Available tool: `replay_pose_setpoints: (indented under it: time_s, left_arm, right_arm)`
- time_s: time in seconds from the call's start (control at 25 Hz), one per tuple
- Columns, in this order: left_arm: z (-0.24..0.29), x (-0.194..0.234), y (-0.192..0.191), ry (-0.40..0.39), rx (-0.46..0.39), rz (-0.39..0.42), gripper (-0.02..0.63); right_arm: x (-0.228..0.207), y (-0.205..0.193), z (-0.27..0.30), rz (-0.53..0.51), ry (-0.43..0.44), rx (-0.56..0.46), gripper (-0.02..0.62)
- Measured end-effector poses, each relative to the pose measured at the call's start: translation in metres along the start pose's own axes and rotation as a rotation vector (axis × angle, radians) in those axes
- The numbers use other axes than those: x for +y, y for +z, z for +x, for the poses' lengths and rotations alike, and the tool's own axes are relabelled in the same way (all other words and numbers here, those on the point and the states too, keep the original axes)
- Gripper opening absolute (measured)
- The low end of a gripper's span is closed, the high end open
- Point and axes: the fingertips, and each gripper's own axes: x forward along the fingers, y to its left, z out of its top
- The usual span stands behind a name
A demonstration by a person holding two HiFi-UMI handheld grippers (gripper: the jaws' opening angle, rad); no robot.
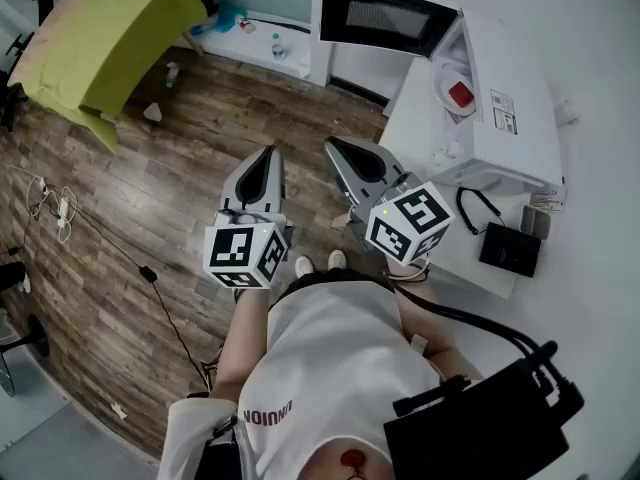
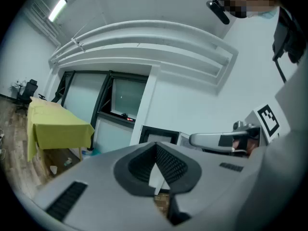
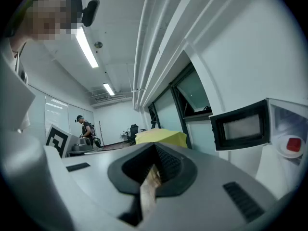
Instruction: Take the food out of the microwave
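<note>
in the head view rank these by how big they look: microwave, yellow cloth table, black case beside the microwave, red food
1. microwave and yellow cloth table: about alike, and the table sits farther away, so no ranking between them
2. black case
3. red food

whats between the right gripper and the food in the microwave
Only a bare corner of the white table separates the right gripper from the food, shown in the head view.

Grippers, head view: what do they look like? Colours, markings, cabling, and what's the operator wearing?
Both the left gripper and right gripper are light grey moulded shells tapering to a point, with dark ribbed pads inside. Each carries a white cube with black square markers. A black cable runs back from the right one. The person wears a white top.
</note>
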Motion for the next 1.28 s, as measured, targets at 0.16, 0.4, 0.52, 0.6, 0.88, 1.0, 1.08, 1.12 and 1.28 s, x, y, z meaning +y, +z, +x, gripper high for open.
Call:
replay_pose_setpoints:
  time_s: [0.16, 0.4, 0.52, 0.6, 0.88, 1.0, 1.08, 1.12, 1.28]
  left_arm:
    - [-0.004, 0.002, -0.001, 0.0, 0.003, -0.004, 0.014]
    - [-0.006, 0.005, -0.001, -0.007, 0.002, -0.005, 0.014]
    - [-0.008, 0.009, 0.0, -0.006, 0.002, -0.01, 0.014]
    - [-0.01, 0.013, 0.0, -0.005, 0.002, -0.014, 0.014]
    - [-0.018, 0.039, -0.005, 0.038, -0.008, -0.034, 0.014]
    - [-0.019, 0.052, -0.007, 0.066, -0.008, -0.05, 0.014]
    - [-0.018, 0.06, -0.007, 0.086, -0.013, -0.059, 0.014]
    - [-0.016, 0.064, -0.007, 0.096, -0.017, -0.062, 0.014]
    - [-0.003, 0.082, -0.008, 0.123, -0.023, -0.065, 0.014]
  right_arm:
    - [0.004, -0.001, 0.001, -0.003, 0.0, 0.002, 0.02]
    - [0.008, -0.002, 0.003, -0.004, -0.003, 0.0, 0.02]
    - [0.009, -0.002, 0.006, 0.0, -0.003, -0.009, 0.02]
    - [0.009, -0.002, 0.008, 0.007, -0.01, -0.016, 0.02]
    - [-0.004, -0.001, 0.01, 0.02, -0.072, -0.048, 0.021]
    - [-0.018, -0.004, 0.012, 0.037, -0.098, -0.04, 0.021]
    - [-0.027, -0.005, 0.018, 0.035, -0.105, -0.029, 0.021]
    - [-0.03, -0.004, 0.022, 0.029, -0.104, -0.027, 0.021]
    - [-0.044, 0.001, 0.045, 0.016, -0.085, -0.039, 0.021]
